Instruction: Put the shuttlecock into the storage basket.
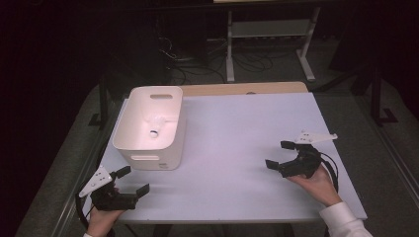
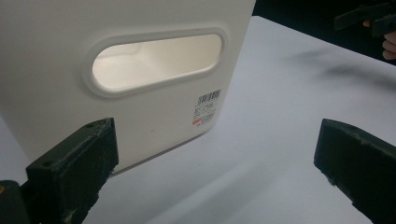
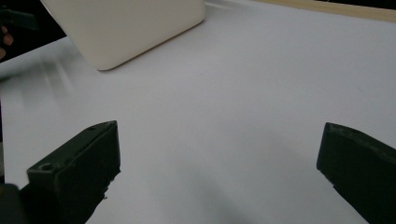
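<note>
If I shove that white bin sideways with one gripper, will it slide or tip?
The white bin looks like thin moulded plastic, and little shows inside it, so it is probably light. It sits flat on a broad base on the smooth table, so a low push should slide it. Pushing near the rim may tip it, as the walls stand fairly tall.

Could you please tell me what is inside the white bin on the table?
The white bin looks empty: the high view shows a bare pale floor with a small round hole or mark. Its near wall covers the floor's front strip, so that part cannot be checked.
</note>
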Motion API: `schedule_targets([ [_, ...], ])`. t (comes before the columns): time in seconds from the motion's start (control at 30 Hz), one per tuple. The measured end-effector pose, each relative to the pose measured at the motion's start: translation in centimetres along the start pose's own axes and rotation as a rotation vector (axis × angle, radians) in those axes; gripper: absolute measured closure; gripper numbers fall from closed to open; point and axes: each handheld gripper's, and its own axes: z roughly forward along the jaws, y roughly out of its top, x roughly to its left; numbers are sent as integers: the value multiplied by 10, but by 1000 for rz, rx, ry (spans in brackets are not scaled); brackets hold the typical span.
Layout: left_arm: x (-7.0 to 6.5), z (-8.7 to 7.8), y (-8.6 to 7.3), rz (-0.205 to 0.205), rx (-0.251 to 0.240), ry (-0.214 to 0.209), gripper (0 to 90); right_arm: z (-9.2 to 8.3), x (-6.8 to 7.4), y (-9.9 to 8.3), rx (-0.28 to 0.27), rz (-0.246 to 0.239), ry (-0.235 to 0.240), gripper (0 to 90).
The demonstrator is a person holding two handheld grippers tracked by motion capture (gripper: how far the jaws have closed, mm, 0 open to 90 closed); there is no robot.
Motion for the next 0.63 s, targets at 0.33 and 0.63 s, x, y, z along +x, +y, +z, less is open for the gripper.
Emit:
schedule_targets([
  [0.33, 0, 0, 0, 2, -8, -1, 0, -12, 0, -10, -18, 5, -12, 0],
  [0.63, 0, 0, 0, 6, -7, -1, 0, -19, 1, -23, -26, 3, -39, 0],
])
